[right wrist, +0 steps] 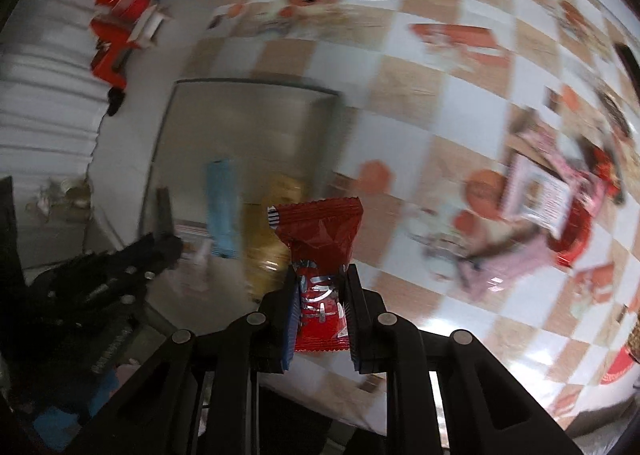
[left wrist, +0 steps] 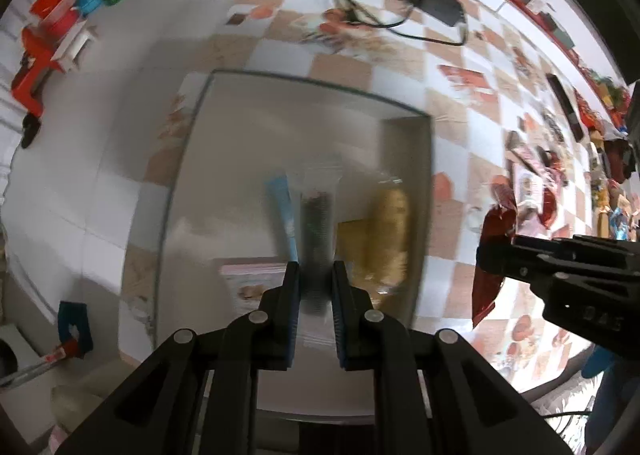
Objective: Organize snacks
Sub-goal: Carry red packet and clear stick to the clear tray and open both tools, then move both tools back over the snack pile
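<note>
My left gripper (left wrist: 316,271) is shut on a clear packet with dark contents (left wrist: 318,215), held over a grey tray (left wrist: 304,83). Inside the tray lie a blue packet (left wrist: 282,207), yellow packets (left wrist: 390,223) and a pink box (left wrist: 248,279). To the tray's right, my right gripper (right wrist: 322,275) is shut on a red foil packet (right wrist: 320,231), held just past the tray's right wall (right wrist: 320,127). That red packet (left wrist: 486,295) also hangs at the right of the left wrist view. The left gripper (right wrist: 168,243) shows at the left of the right wrist view.
A heap of loose snacks (right wrist: 552,191) lies on the checked tablecloth (left wrist: 460,115) to the right of the tray. Black cables and a power brick (left wrist: 440,5) lie at the far side. Red and green plastic items (left wrist: 52,27) stand on the floor to the left.
</note>
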`<state>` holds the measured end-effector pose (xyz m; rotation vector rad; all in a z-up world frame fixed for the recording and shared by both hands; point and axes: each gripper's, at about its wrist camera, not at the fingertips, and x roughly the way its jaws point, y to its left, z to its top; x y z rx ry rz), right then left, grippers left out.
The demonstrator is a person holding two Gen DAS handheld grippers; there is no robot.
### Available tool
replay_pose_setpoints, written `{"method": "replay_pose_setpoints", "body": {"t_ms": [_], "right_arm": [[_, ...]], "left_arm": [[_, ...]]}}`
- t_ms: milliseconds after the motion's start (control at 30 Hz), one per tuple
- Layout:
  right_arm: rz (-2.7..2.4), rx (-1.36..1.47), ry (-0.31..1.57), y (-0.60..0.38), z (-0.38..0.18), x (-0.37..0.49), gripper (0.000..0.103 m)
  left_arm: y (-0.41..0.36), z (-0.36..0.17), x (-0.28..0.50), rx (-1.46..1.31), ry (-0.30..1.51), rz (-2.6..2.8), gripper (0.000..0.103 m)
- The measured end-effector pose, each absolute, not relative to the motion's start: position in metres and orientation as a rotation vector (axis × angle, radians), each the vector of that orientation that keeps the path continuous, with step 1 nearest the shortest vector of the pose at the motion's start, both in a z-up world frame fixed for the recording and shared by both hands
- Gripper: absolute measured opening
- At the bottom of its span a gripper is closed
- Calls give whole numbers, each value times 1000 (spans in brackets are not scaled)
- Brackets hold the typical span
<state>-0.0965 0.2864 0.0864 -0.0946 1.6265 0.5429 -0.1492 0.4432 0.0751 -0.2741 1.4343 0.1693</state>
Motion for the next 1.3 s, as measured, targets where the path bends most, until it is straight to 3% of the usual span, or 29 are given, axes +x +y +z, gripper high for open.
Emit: {"method": "replay_pose_setpoints", "body": {"t_ms": [433,567,633,733,767,800,833,867,1300], "right_arm": [[616,-127,1689,363,61,-104,22],[613,-132,1693,369,58,-105,22],[609,-130,1697,369,57,-105,22],[600,-132,1695,366,56,-103,22],[598,-131,1696,362,57,-103,25],[596,-128,1697,361,57,-104,47],[594,-126,1695,358,59,-104,77],[588,-120,1676,355,61,-103,84],[382,-69,1718,273,47,-90,85]], "left_arm": [[455,56,-170,-260,1497,180,20],[453,56,-172,-251,1501,176,43],[451,58,-172,-235,1493,184,63],[448,60,-171,-220,1488,186,73],[446,61,-170,-220,1489,187,75],[446,61,-169,-221,1488,188,77],[445,61,-168,-220,1488,191,78],[444,61,-167,-220,1489,192,78],[408,69,-148,-157,1491,134,79]]}}
